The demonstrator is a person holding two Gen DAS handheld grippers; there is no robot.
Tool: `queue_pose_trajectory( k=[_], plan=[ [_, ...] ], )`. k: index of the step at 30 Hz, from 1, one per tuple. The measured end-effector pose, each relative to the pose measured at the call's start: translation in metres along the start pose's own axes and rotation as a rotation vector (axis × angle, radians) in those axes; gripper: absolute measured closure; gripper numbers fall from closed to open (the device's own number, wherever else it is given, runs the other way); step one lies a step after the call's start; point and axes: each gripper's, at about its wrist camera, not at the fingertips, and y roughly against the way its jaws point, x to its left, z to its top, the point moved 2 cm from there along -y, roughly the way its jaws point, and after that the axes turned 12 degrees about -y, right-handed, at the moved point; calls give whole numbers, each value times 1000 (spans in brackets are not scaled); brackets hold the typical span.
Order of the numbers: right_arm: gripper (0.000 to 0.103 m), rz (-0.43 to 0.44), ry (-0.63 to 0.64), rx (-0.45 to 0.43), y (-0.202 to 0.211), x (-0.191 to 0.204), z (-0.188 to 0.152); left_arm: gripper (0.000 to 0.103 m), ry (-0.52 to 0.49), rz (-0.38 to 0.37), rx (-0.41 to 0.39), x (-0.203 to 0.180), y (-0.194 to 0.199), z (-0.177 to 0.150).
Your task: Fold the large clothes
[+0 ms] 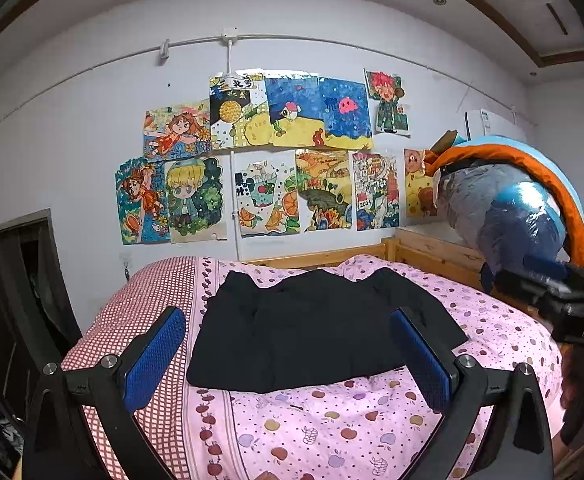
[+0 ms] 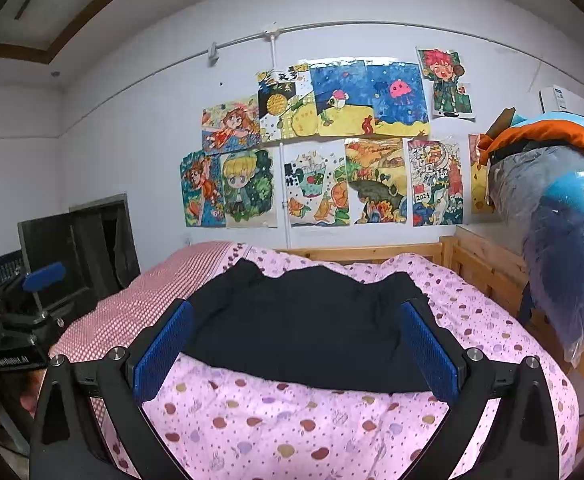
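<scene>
Nearest in each wrist view are the gripper's own two blue-padded fingers, spread wide apart with nothing between them: the left gripper [image 1: 288, 360] and the right gripper [image 2: 295, 356] both hang above the near part of the bed, clear of the cloth. Just beyond them lies the one black garment [image 1: 311, 332], a large piece spread mostly flat on the pink fruit-print quilt [image 1: 331, 428], its near hem fairly straight, its far edge rumpled into low peaks, with a sleeve-like flap reaching out to the right. A red-checked strip [image 1: 152, 304] borders the quilt on the left. Behind the quilt runs the light wooden bed frame [image 1: 423, 252], and to its right sits one plastic-wrapped bundle of blue and grey bedding [image 1: 503, 212] with an orange cloth [image 1: 531, 168] draped over it. On the far white wall [image 1: 72, 140] hang about a dozen coloured children's drawings [image 1: 268, 152] in two rows. A dark cabinet [image 1: 20, 276] stands at the far left.
</scene>
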Motion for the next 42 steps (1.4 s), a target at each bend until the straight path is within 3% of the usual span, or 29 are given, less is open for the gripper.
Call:
queue_pose_trajectory(
  k=[10, 19, 34, 42],
  plan=[
    [2, -38, -14, 36, -6, -20, -33, 0, -11, 13, 59, -3, -9, -36],
    [2, -49, 5, 79, -14, -13, -56, 0, 48, 25, 121, 7, -16, -62],
    [2, -103, 15, 192, -30, -17, -95, 0, -3, -15, 163, -12, -18, -85],
    [2, -115, 14, 187, -30, -18, -95, 0, -9, -20, 186, -16, -22, -88]
  ],
)
